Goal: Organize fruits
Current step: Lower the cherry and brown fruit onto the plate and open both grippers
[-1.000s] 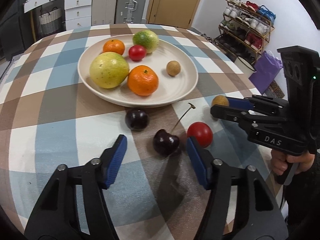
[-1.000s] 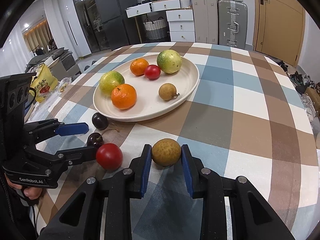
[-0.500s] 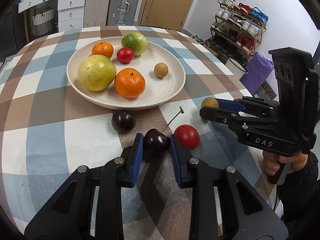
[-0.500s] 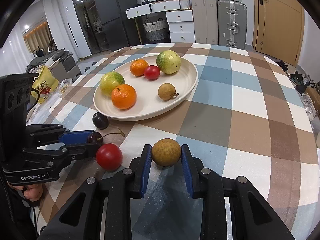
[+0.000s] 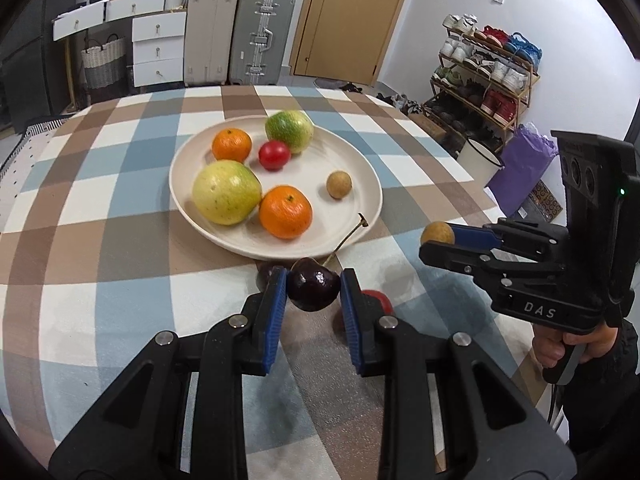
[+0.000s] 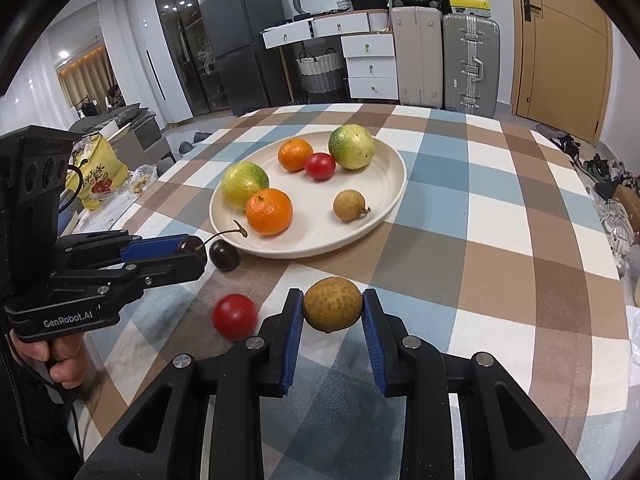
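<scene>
With both loads apparently bound for the round cream plate (image 5: 372,184), the left tongs (image 5: 313,286) pinch a dark stemmed cherry (image 5: 314,289) just short of its near rim, while the right tongs (image 6: 332,306) clamp a tan rough-skinned longan (image 6: 332,304), lifted for carrying there.

Both grippers are black plastic with blue ribbed pads and silver screws at the joints. The left gripper (image 6: 192,258) reads "GenRobot.AI" in white; the right gripper (image 5: 436,240) reads "DAS", with a green light on its camera block. Dark sleeves (image 5: 600,408) cover the wrists.
</scene>
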### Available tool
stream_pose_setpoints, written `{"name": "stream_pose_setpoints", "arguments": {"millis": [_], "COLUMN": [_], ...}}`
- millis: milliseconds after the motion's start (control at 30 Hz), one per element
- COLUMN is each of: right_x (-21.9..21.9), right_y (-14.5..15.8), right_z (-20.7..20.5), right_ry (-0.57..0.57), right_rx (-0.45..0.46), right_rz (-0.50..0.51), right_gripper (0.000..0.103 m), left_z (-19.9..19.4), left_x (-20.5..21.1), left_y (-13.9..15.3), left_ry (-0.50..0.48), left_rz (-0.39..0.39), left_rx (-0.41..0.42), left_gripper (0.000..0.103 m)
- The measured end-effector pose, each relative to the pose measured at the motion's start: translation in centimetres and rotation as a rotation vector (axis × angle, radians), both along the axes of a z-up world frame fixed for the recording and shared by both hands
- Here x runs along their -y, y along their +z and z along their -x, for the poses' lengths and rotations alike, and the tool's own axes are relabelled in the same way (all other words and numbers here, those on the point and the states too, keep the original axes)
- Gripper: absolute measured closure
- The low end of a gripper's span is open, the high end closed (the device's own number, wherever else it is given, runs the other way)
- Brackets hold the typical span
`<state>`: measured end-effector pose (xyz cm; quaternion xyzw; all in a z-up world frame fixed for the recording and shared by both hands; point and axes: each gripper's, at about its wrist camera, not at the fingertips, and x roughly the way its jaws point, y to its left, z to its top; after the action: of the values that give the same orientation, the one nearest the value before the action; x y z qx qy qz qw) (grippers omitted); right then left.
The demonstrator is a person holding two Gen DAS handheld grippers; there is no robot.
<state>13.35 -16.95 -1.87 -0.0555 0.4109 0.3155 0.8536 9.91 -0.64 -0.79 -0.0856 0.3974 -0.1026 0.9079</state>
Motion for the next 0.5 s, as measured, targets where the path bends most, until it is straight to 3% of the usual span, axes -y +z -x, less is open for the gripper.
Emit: {"name": "stream_pose_setpoints", "arguments": {"millis": [500], "right_x": [-1.3], "right_y": [2.2], "right_z": [-1.7], "right_ry": [0.010], "right_rx": [0.041], "right_rz": [-0.036], "right_gripper": [0.073], "left_z": [-2.6], "left_x": [-2.5], "left_y": [2.8], "left_ry": [0.064], "left_rz": [-0.010], "left_rx": [0.067], "left_gripper": [0.079]}}
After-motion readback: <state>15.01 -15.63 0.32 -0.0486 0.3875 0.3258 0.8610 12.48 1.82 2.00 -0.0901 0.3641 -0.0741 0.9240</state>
